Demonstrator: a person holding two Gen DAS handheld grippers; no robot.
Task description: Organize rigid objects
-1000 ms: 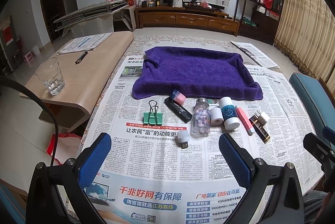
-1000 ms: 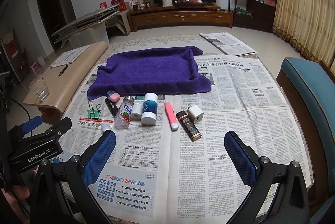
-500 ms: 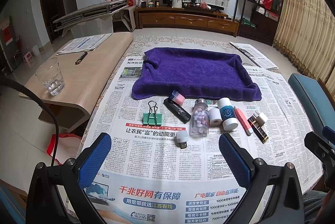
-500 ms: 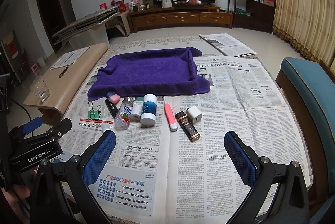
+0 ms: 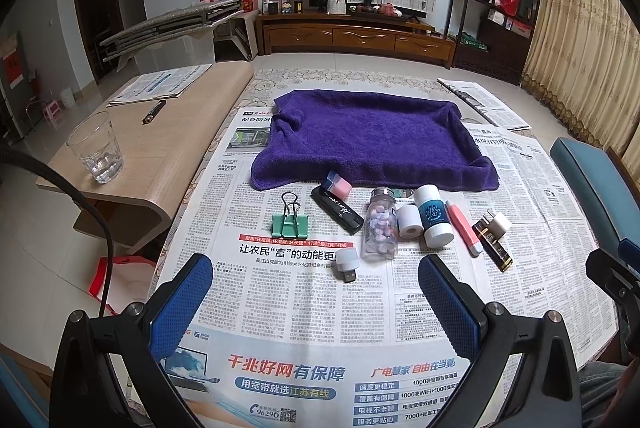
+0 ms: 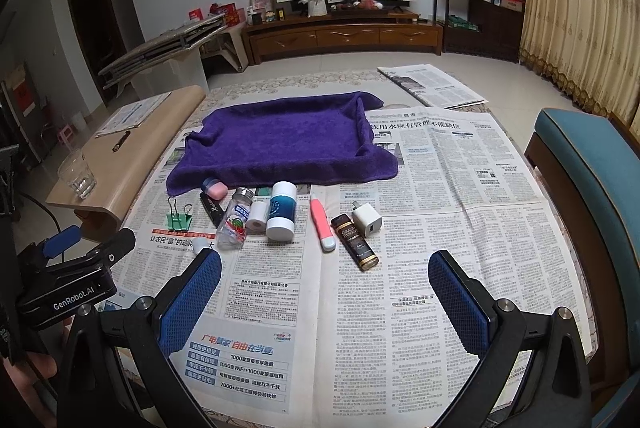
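Both grippers, left gripper and right gripper, have advanced slightly toward the object row (jaws spread, empty), so no item is yet grasped.

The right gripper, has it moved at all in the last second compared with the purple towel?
Yes, slightly. In the right wrist view the purple towel and the row of small items sit a little lower than a second ago, so the right gripper, fingers open, has crept forward toward them.
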